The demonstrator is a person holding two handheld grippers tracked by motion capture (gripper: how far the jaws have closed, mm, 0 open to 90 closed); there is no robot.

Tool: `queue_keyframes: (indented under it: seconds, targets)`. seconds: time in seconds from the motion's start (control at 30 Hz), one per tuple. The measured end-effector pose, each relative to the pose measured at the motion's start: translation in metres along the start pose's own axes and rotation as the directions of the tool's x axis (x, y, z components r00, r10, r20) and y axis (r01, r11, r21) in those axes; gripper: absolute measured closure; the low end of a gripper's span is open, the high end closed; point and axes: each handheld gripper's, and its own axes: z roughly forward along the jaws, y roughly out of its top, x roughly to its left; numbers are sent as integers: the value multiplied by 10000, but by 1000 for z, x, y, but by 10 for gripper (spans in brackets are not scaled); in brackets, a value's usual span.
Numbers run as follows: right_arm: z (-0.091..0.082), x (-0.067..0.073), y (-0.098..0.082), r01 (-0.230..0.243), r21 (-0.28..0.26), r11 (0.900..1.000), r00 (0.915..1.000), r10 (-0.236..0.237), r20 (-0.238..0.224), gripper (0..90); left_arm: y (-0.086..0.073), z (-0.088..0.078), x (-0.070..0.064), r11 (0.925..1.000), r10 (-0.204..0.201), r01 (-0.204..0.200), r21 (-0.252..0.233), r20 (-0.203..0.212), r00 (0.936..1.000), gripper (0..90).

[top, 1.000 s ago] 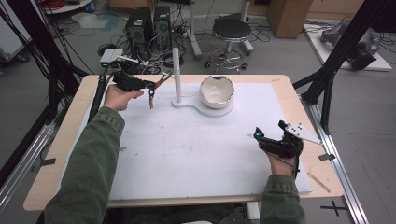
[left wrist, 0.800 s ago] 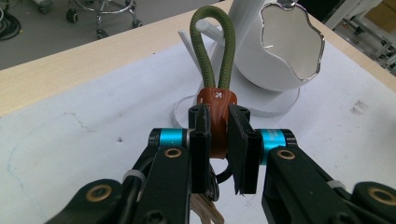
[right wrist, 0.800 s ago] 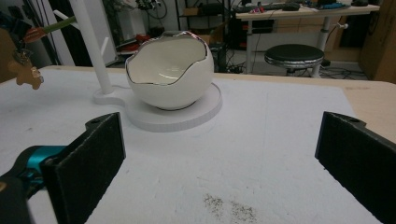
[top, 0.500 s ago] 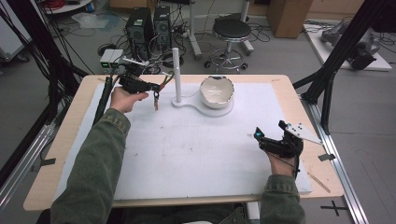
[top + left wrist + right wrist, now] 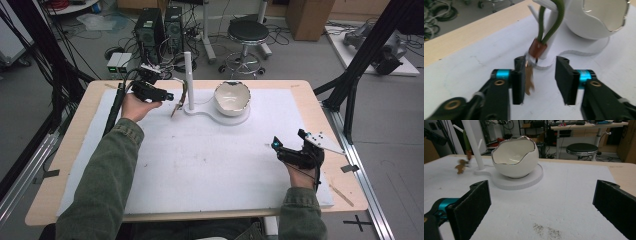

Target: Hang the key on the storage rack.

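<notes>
Keychain (image 5: 530,75): green loop hung on a peg of the white stand (image 5: 189,80), charm dangling just beside the post. Left gripper (image 5: 540,78): jaws just opened, parted, charm between them against one pad, unpressed. Right gripper (image 5: 278,148): released, jaws wide, well apart from the stand. Egg-shaped bowl (image 5: 232,97): on the stand's base.
</notes>
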Motion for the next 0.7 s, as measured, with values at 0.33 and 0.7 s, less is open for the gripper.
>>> queue_keyframes:
  seconds: [0.33,0.7]
  targets:
    - [0,1,0,-37,34,10000,10000,38,-36,6,-6,-14,3,9976,-309,228,-656,-1255,9916,134]
    - [0,1,0,-22,-6,10000,10000,22,-48,6,-19,-42,17,9883,-873,712,-1349,-1177,9892,17]
